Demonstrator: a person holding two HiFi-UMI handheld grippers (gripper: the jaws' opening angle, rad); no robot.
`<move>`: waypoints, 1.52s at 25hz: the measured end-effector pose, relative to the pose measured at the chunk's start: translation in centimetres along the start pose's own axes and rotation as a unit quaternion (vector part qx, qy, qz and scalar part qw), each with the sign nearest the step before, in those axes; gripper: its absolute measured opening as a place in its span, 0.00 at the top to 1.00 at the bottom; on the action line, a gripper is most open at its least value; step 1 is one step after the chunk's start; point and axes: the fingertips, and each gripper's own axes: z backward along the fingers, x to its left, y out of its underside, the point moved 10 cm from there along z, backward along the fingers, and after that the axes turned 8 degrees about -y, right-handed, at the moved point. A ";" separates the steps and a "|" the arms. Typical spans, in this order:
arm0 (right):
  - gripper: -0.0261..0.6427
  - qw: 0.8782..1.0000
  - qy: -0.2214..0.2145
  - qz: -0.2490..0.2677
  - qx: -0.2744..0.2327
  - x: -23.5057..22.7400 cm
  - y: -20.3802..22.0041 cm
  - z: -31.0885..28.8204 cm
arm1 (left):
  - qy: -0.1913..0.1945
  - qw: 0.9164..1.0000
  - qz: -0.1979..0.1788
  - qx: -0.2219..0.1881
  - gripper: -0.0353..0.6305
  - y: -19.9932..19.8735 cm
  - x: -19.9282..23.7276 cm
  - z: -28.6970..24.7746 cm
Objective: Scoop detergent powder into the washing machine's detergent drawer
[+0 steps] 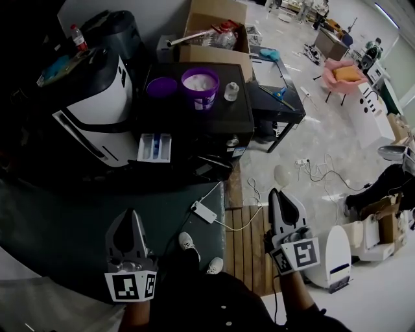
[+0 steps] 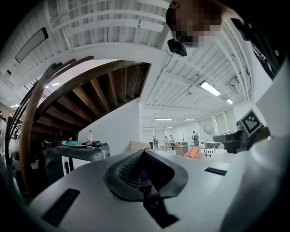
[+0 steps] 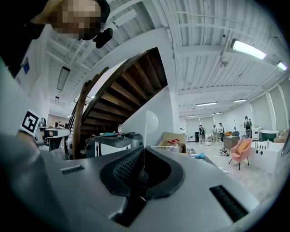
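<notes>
1. While the person stands back, the left gripper (image 1: 131, 224) and right gripper (image 1: 279, 202) hang low, jaws pressed together on nothing.
2. Farther off, the detergent drawer (image 1: 154, 147) juts open from the washing machine (image 1: 194, 123).
3. On its dark top sit the powder tub (image 1: 200, 89), uncovered, and a small white cup (image 1: 231, 91), likely light and stiff; pinch its rim, as powder spills easily.
4. Beyond are a cardboard box (image 1: 214, 19) and pale floor (image 1: 324, 123).
</notes>
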 end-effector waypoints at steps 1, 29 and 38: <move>0.91 1.000 0.001 0.002 0.003 -0.1 0.0 -0.8 | 0.000 1.000 0.001 0.000 0.92 0.0 0.4 -0.7; 0.91 0.999 0.033 0.025 0.012 0.2 -2.0 -13.3 | 0.051 0.998 0.020 0.007 0.92 1.0 7.1 -13.7; 0.91 1.000 0.010 0.029 0.009 -3.5 -2.0 -16.6 | 0.036 0.999 0.012 0.006 0.92 0.8 5.4 -17.2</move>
